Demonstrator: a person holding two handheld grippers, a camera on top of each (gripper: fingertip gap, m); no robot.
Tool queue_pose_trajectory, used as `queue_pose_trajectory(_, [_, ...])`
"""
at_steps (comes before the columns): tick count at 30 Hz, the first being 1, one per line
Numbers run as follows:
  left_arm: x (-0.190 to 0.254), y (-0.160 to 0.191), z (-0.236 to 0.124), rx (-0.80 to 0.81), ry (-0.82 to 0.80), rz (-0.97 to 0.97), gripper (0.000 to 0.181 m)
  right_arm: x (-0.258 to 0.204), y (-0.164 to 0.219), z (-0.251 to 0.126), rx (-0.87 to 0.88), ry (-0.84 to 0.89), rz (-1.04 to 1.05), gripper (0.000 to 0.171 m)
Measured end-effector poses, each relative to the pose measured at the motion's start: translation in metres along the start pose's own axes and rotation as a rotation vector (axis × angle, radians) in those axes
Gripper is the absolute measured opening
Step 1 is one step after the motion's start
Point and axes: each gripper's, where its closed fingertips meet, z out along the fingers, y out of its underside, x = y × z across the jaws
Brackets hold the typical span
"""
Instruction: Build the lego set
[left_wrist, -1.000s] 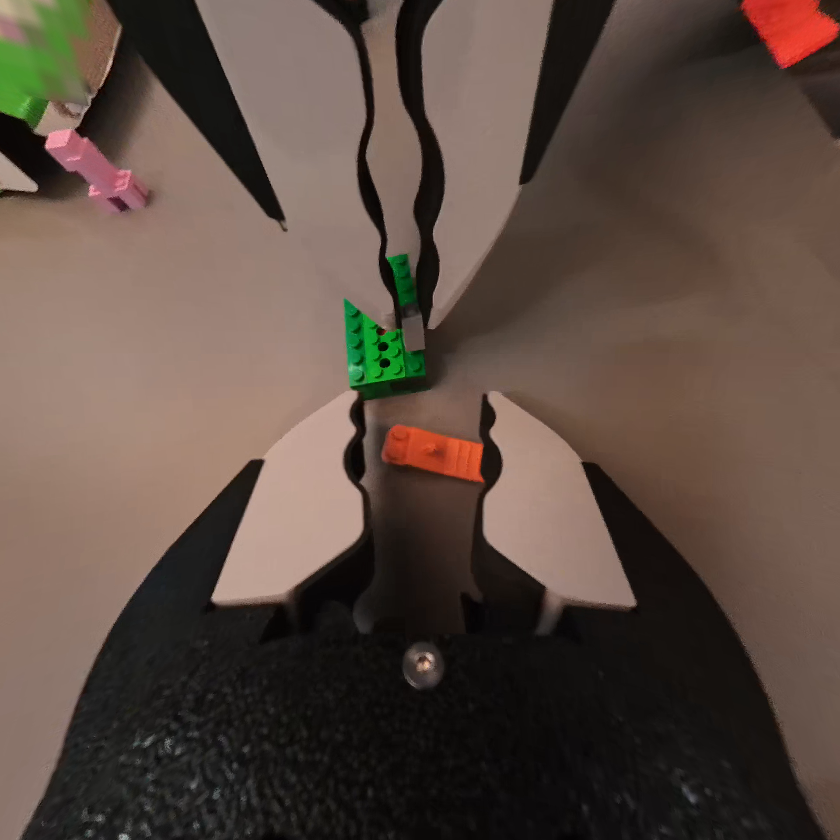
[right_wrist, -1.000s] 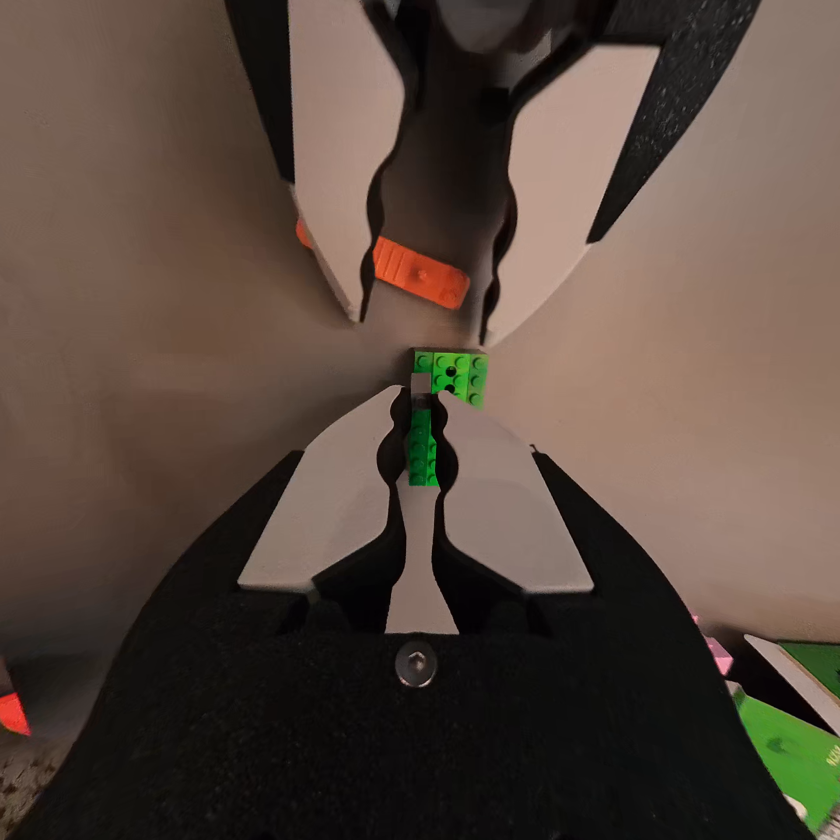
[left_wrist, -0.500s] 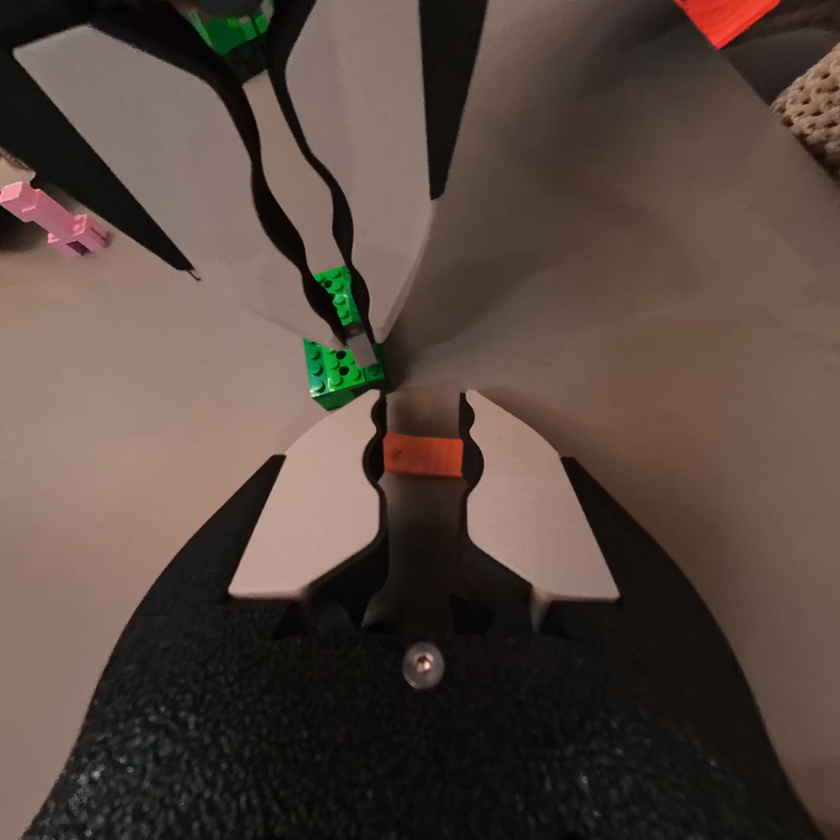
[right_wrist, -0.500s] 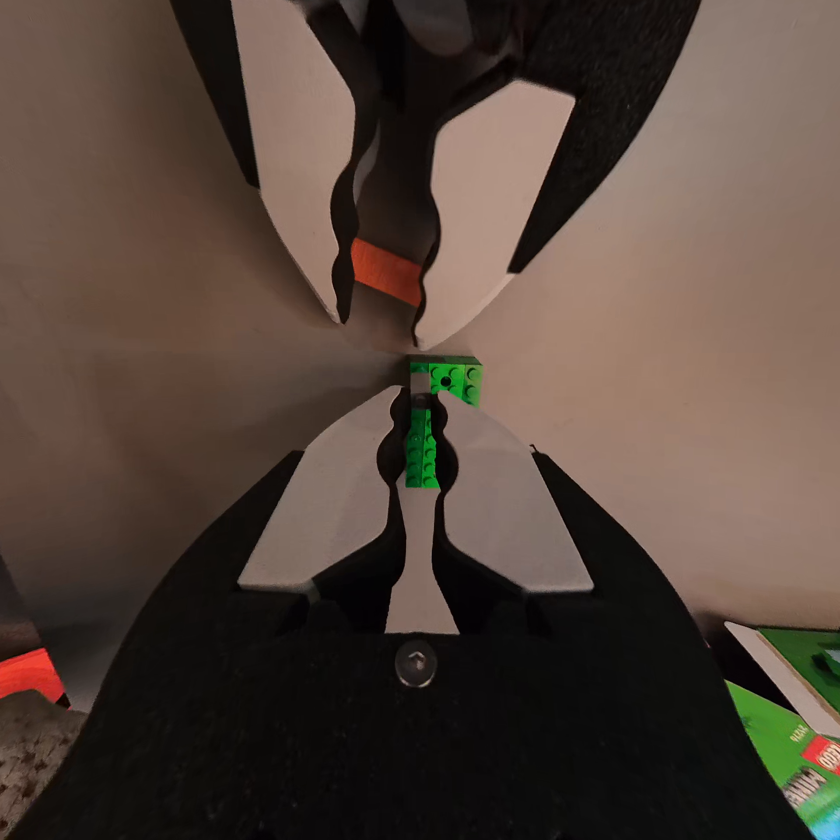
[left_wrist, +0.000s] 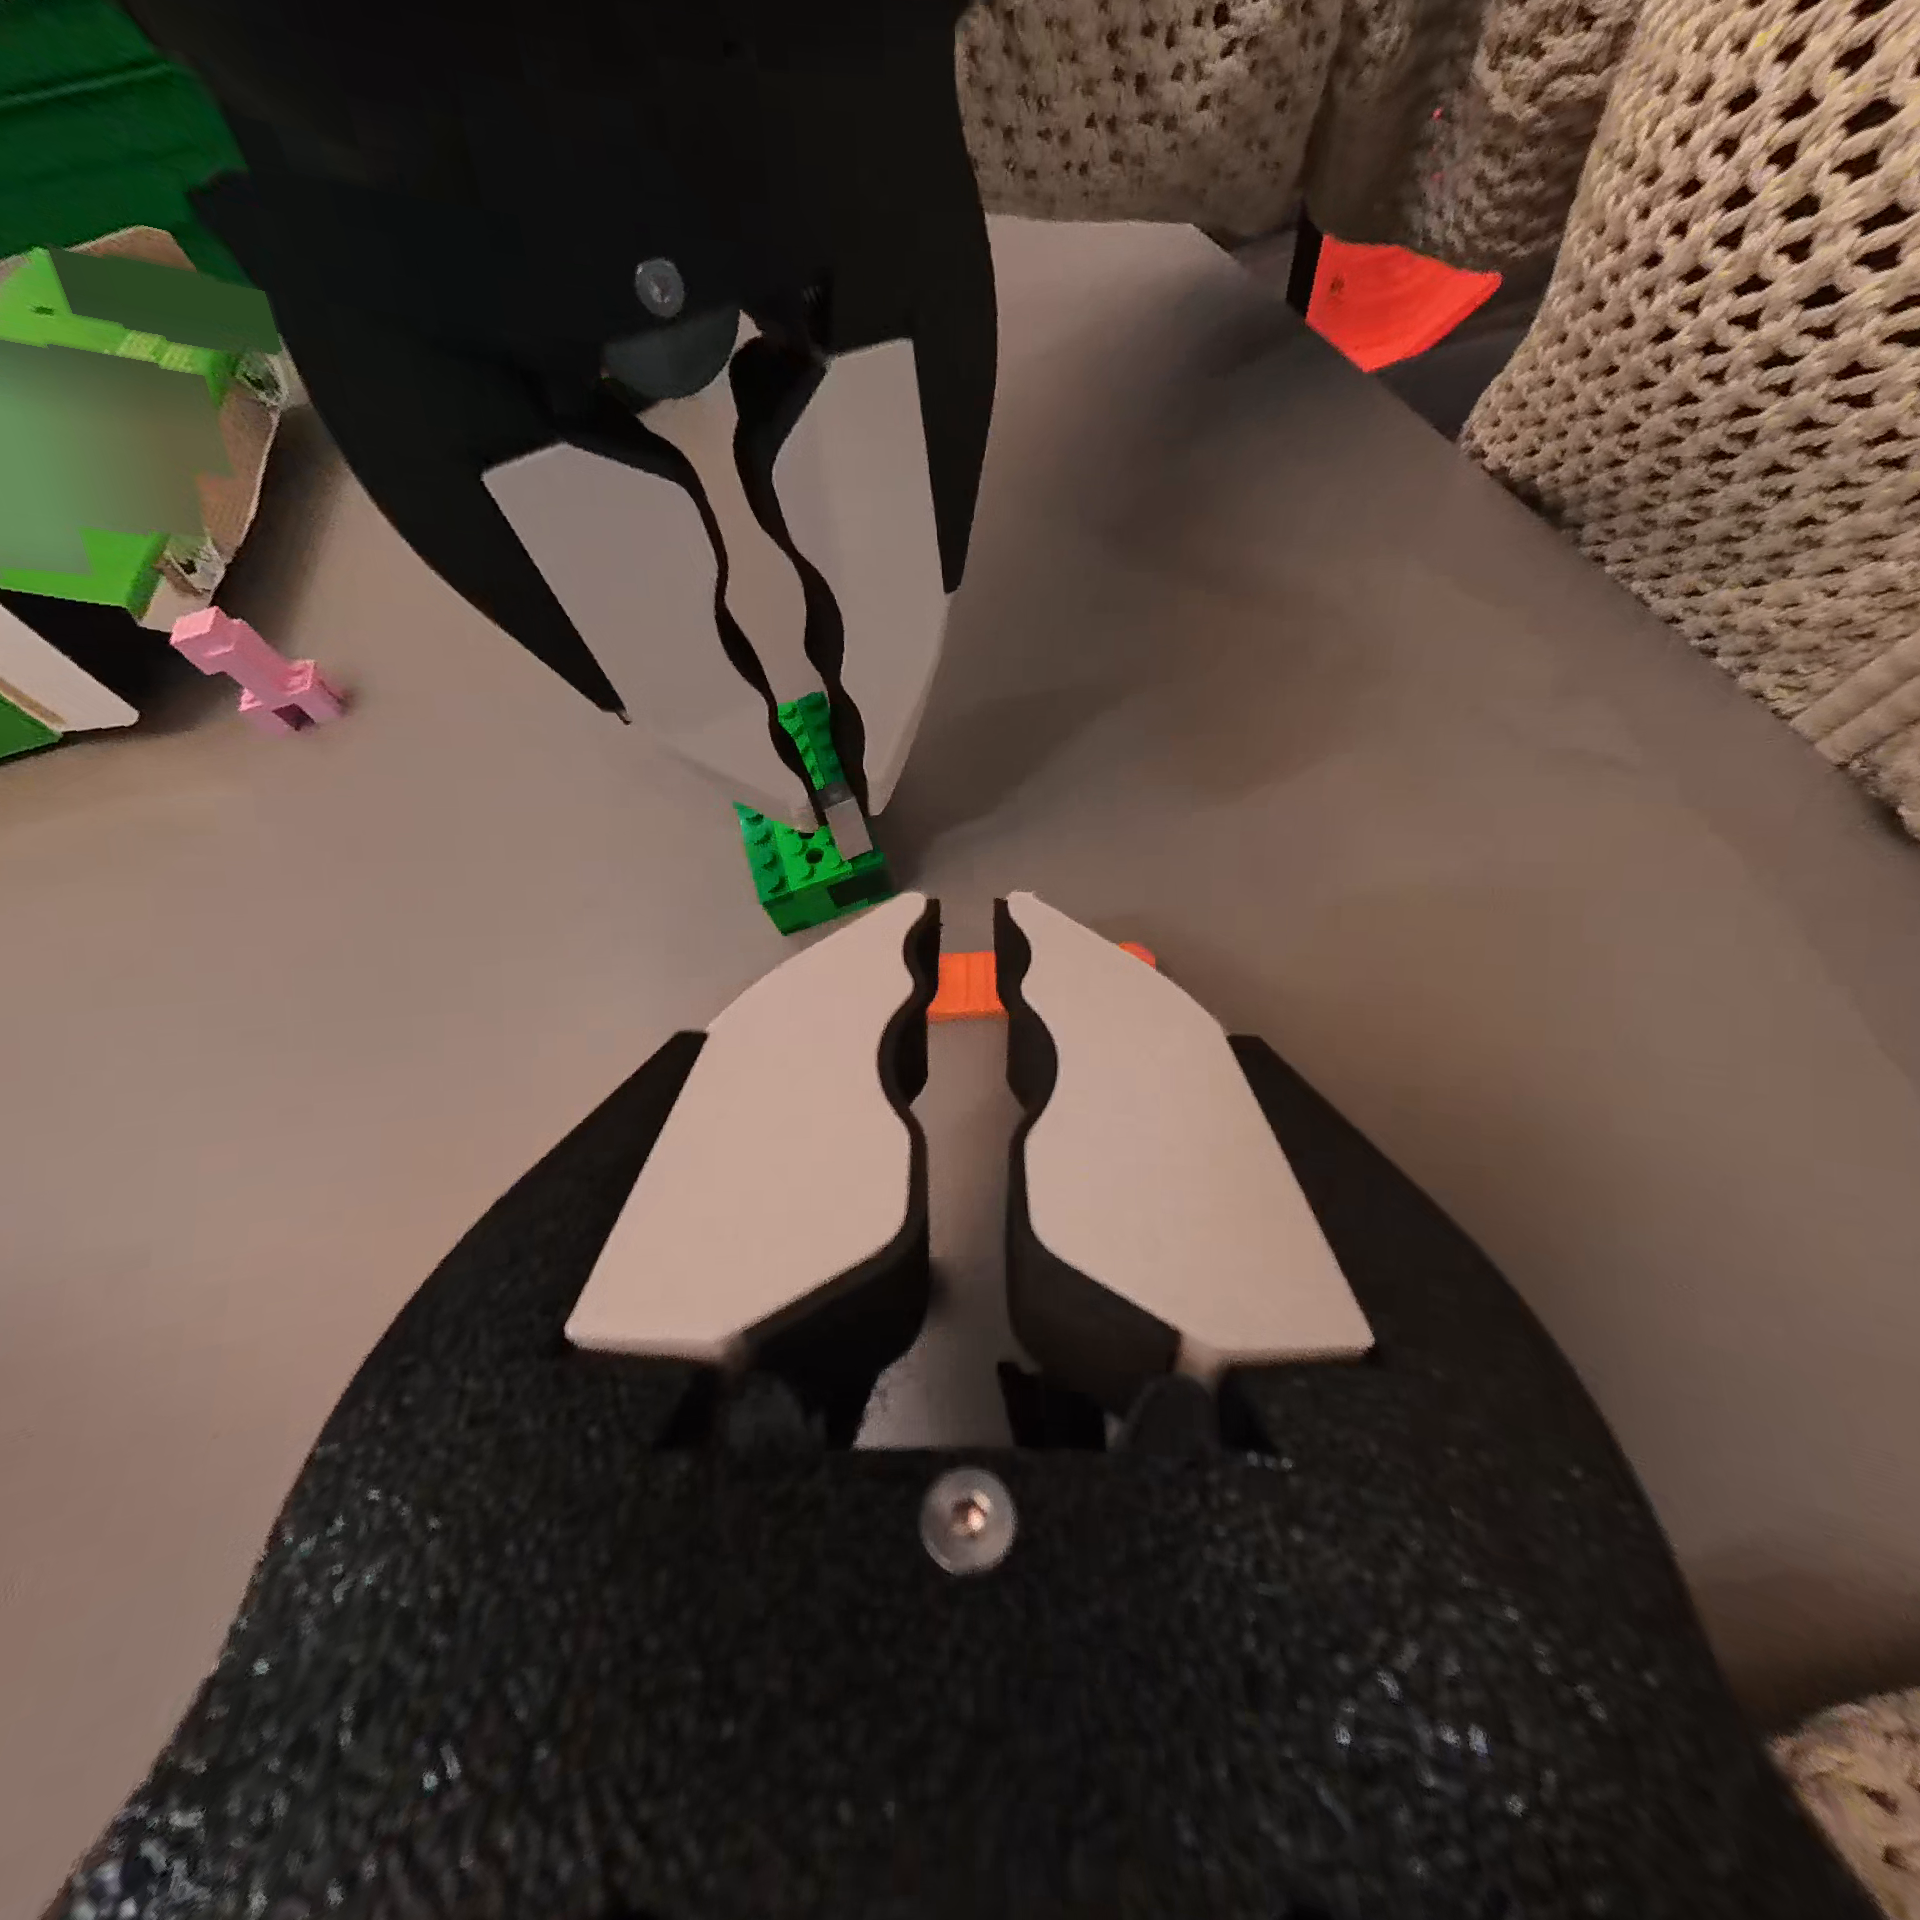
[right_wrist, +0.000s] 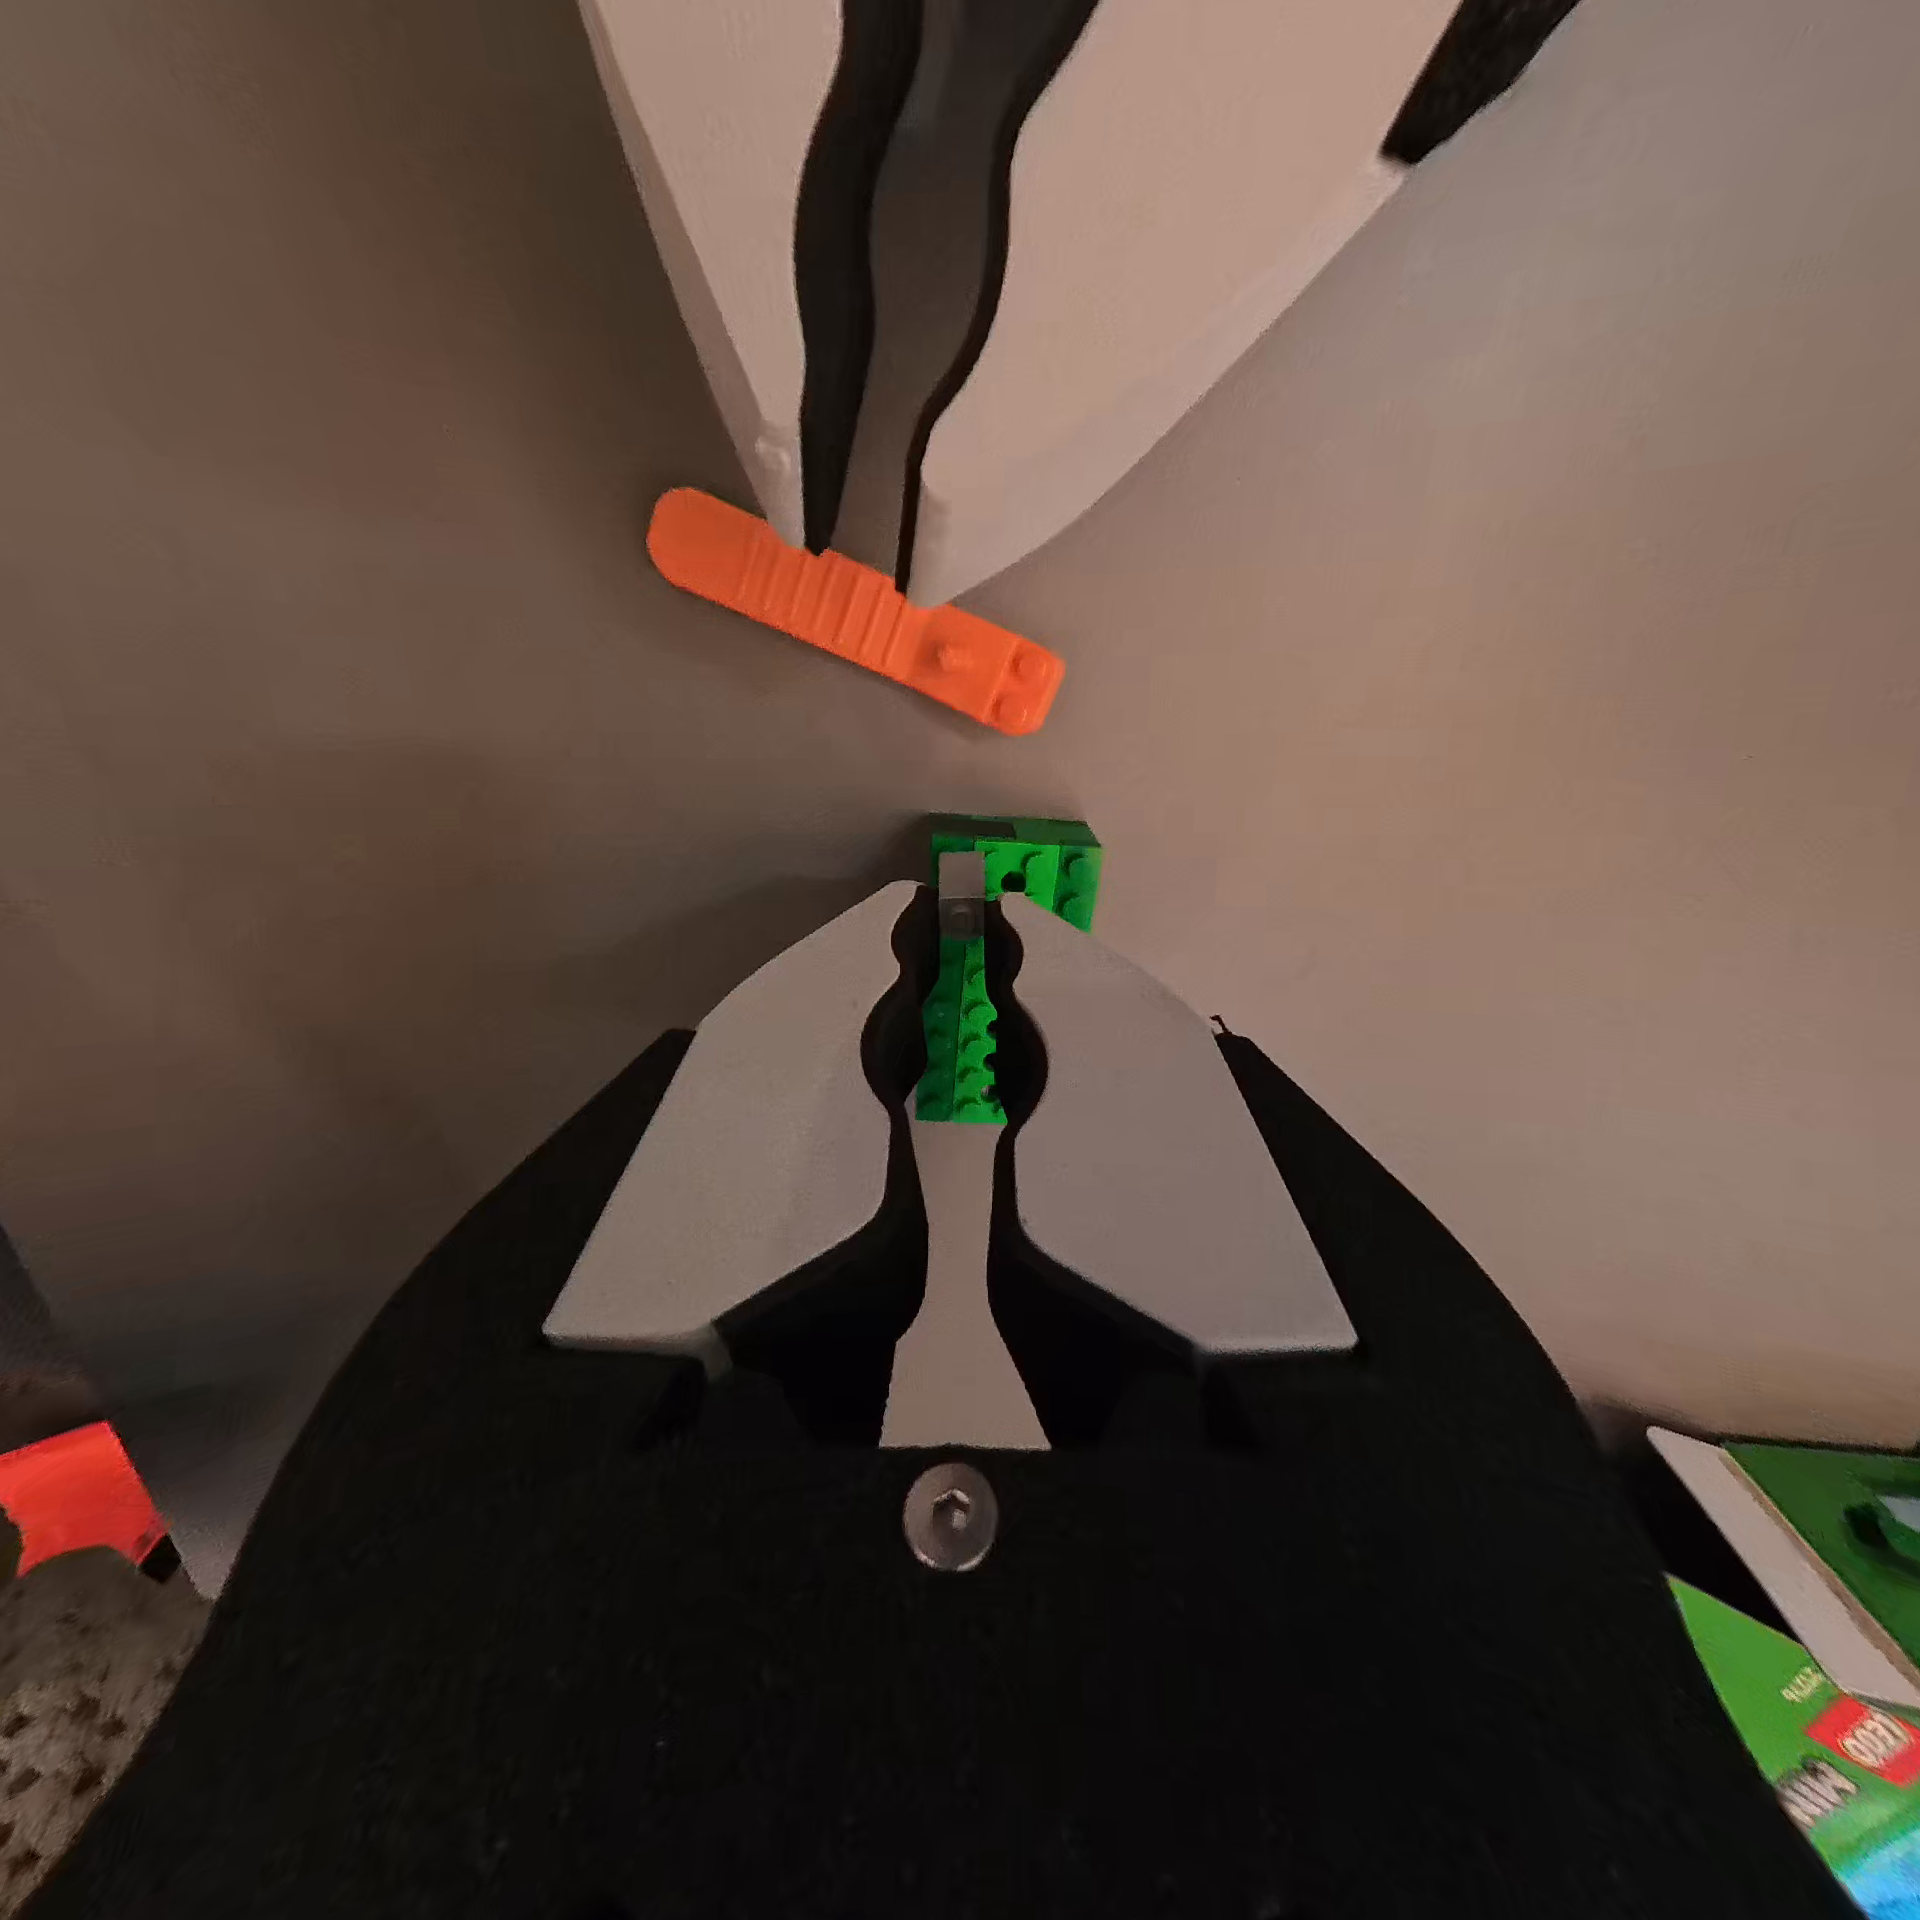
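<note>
My right gripper (right_wrist: 961, 899) is shut on a long green plate (right_wrist: 961, 1039) with a small grey piece (right_wrist: 958, 888) at its front end. The grey end rests on top of a green brick block (right_wrist: 1039, 868) standing on the grey table. In the left wrist view the right gripper (left_wrist: 831, 810) comes down from above onto the block (left_wrist: 805, 873). My left gripper (left_wrist: 968, 904) is closed to a narrow slit, with its tips over an orange brick separator (left_wrist: 964, 987). The separator (right_wrist: 831, 603) lies flat and sticks out on both sides of the left gripper (right_wrist: 868, 566), unclamped.
A pink piece (left_wrist: 260, 675) lies at the far left beside a green set box (left_wrist: 104, 416), which also shows in the right wrist view (right_wrist: 1808, 1662). A red-orange object (left_wrist: 1392, 312) sits at the table's far edge. Beige knitted fabric (left_wrist: 1714, 416) borders the table.
My left gripper has narrowed from open around the orange separator to nearly closed above it. The right gripper keeps the green plate on the block. Both views have pulled back.
</note>
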Motion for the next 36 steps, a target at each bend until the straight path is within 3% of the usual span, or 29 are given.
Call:
queue_pose_trajectory(1, [0.000, 0.000, -0.001, -0.003, -0.001, 0.001, 0.009, 0.000, 0.000, 0.000, -0.005, -0.007, 0.001, 0.007])
queue_pose_trajectory(20, [-0.011, 0.002, -0.024, 0.022, -0.030, -0.039, 0.008, 0.000, -0.003, 0.002, -0.229, -0.071, 0.140, 0.007])
queue_pose_trajectory(26, [-0.010, 0.008, -0.019, -0.004, -0.016, -0.048, 0.011, 0.001, -0.004, 0.002, -0.173, -0.055, 0.156, 0.008])
queue_pose_trajectory(36, [-0.008, 0.012, -0.014, -0.021, -0.007, -0.064, 0.016, 0.001, 0.002, -0.007, -0.069, -0.019, 0.177, 0.030])
